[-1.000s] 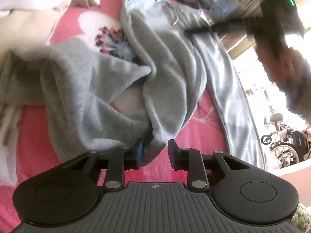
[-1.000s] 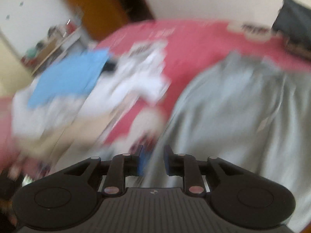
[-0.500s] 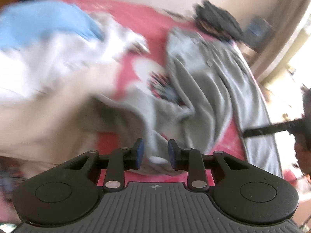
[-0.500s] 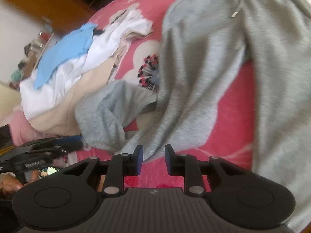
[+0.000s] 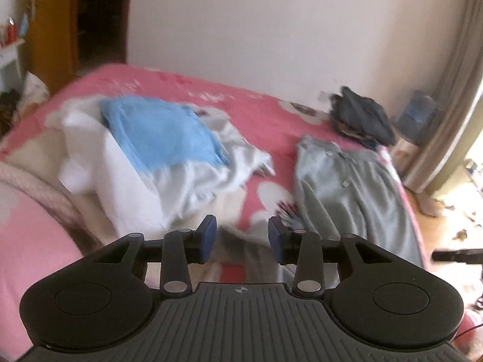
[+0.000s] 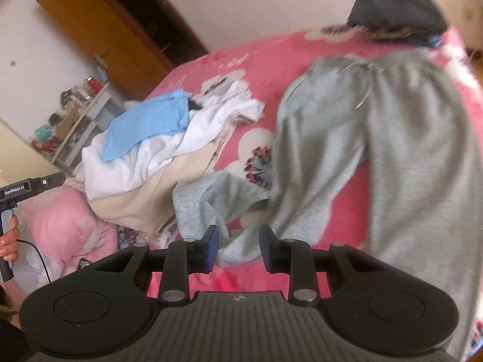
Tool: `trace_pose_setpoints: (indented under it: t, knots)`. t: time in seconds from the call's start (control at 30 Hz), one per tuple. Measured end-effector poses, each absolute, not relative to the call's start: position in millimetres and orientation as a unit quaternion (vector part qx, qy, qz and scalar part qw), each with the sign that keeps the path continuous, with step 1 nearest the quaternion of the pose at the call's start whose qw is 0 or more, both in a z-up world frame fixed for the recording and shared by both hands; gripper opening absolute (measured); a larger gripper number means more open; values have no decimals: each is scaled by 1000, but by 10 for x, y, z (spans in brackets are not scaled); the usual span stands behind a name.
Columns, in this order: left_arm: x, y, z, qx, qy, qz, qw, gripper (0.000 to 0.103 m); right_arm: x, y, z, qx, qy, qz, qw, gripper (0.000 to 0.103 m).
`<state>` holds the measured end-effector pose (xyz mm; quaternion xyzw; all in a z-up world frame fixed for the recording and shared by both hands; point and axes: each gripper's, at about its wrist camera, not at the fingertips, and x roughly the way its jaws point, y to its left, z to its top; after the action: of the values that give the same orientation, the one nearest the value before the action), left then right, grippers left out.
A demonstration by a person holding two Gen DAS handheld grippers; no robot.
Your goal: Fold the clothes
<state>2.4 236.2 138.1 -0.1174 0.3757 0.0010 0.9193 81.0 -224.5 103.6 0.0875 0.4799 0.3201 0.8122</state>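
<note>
Grey sweatpants lie spread on the pink bed, waistband and drawstring toward the far side. One leg is crumpled into a heap near the front. My right gripper is open, hovering just above that leg's hem with nothing pinched. In the left wrist view the sweatpants sit right of centre, and my left gripper is open and raised above the bed with grey cloth lying below the gap. The left gripper's tip shows at the far left edge, held by a hand.
A loose pile with a blue shirt, white garments and beige cloth lies left of the pants. Dark folded clothes rest at the bed's far corner. A pink blanket is bunched at front left. The bed's right edge drops to the floor.
My left gripper has drawn back from the grey leg and tilted up, so the wall and whole bed show. My right gripper has pulled back slightly over the crumpled leg.
</note>
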Motion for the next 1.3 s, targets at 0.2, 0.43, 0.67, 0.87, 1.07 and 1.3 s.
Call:
trace_pose_setpoints:
  t: [0.2,0.43,0.67,0.87,1.07,1.3]
  knots:
    - [70,2032,578,-10,412,-92,906,43,487,-2442,1453,-11,373,223,901,32]
    - [153,1566,-550,64,445,-116,886,45,916,-2040,1093,16,401,259,879,36]
    - [-64,1518,-911,60,448,-145,880,45,895,-485,252,-77,448,429,781,54]
    - [-301,1548,-959,64,450,-167,875,45,806,614,-121,-269,349,454,775,73]
    - [-556,1499,-918,87,442,-171,876,45,1018,926,-640,-302,385,422,763,86]
    - [-926,1626,-671,90,430,-146,887,45,1084,706,-778,-238,435,420,760,13]
